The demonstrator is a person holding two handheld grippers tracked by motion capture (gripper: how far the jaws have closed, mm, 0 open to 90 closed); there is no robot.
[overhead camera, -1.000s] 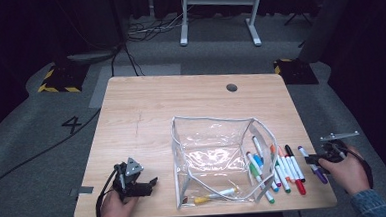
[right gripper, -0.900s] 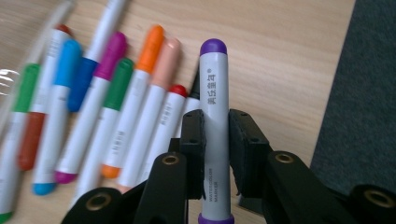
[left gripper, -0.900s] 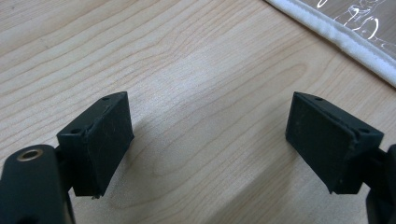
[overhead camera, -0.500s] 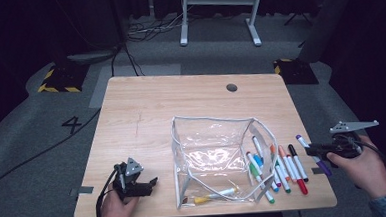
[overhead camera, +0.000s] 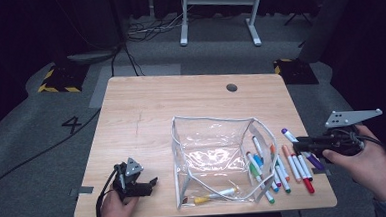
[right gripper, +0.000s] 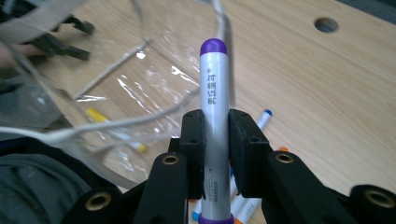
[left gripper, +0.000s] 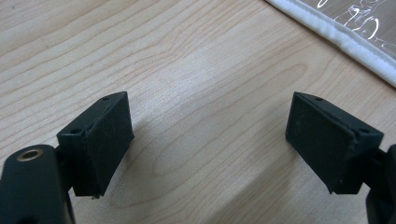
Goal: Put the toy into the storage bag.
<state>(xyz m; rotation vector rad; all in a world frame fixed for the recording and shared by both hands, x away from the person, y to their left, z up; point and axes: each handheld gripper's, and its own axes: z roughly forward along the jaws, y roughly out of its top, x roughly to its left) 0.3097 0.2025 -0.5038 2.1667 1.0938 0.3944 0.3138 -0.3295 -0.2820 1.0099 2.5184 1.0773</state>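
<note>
A light wooden table is seen from above, with a clear plastic pouch standing open near its front edge. A yellow marker is already inside the pouch, on its floor. A row of coloured markers lies on the table just beside the pouch's right wall.

At the right edge of the table, the right gripper is held above the marker row. Compared with a second ago, it has been lifted off the tabletop and drawn up and slightly outward, and the purple marker has been carried up with it. In the right gripper view, the purple marker is pinched crosswise between the two black pads, its purple cap pointing away toward the pouch opening.

At the front left of the table, the left gripper has been kept in the same place throughout. Its jaws are spread wide over bare wood in the left gripper view, with nothing between them and the white edge of the pouch near.

The change is judged to mean that the pick-up is done. The purple marker likely has to be carried left over the pouch rim and released inside.
</note>
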